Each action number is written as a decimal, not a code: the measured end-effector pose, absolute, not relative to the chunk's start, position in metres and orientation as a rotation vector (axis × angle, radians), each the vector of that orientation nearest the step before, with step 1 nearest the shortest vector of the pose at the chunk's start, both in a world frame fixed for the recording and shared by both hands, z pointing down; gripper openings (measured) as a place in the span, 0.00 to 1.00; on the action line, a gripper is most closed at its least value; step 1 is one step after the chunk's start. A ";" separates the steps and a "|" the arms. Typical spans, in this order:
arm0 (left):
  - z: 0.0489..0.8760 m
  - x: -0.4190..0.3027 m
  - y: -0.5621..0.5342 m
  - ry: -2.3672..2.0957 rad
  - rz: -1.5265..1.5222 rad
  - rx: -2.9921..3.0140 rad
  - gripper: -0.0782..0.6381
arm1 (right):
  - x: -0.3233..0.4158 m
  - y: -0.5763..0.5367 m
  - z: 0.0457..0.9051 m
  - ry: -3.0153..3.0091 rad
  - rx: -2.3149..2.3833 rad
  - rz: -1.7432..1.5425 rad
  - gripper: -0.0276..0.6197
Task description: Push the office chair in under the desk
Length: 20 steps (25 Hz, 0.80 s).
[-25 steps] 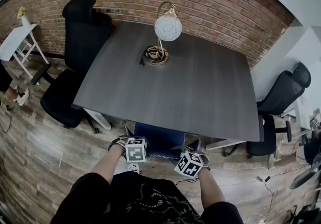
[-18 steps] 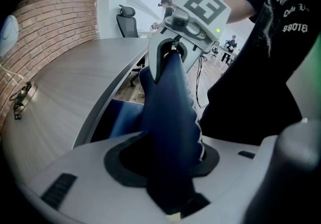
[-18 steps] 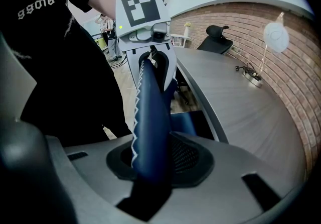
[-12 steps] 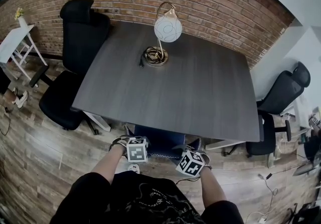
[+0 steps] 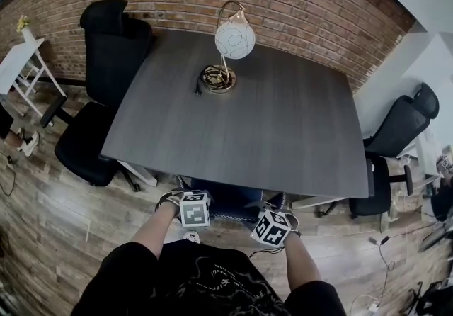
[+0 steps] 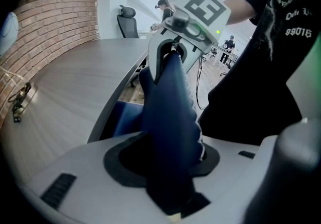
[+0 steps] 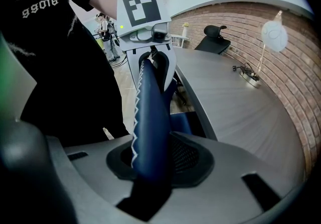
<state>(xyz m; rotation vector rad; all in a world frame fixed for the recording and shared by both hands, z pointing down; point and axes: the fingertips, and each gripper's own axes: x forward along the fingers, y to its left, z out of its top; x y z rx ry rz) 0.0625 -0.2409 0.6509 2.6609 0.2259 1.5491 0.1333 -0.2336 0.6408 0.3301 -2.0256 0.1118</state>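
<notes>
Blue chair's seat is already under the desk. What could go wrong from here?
1. The left gripper and right gripper both sit on top of the blue padded chair backrest, close to the near edge of the dark grey desk. Pushing further could jam them against it.
2. A knock on the desk might rock the white globe lamp standing on it.
3. How firmly the left gripper holds cannot be told. A loose hold could let the backrest twist.

Dark desk (image 5: pixel 283 130) with globe lamp (image 5: pixel 235 38), coiled cable (image 5: pixel 214 79)
</notes>
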 end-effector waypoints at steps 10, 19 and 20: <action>0.650 0.062 -0.252 0.224 1.540 2.668 0.35 | 0.132 -0.244 0.640 -2.023 0.338 0.112 0.21; 0.650 0.066 -0.260 0.211 1.535 2.676 0.36 | 0.136 -0.252 0.640 -2.031 0.335 0.102 0.21; 0.650 0.067 -0.262 0.204 1.537 2.679 0.36 | 0.136 -0.253 0.641 -2.030 0.337 0.101 0.21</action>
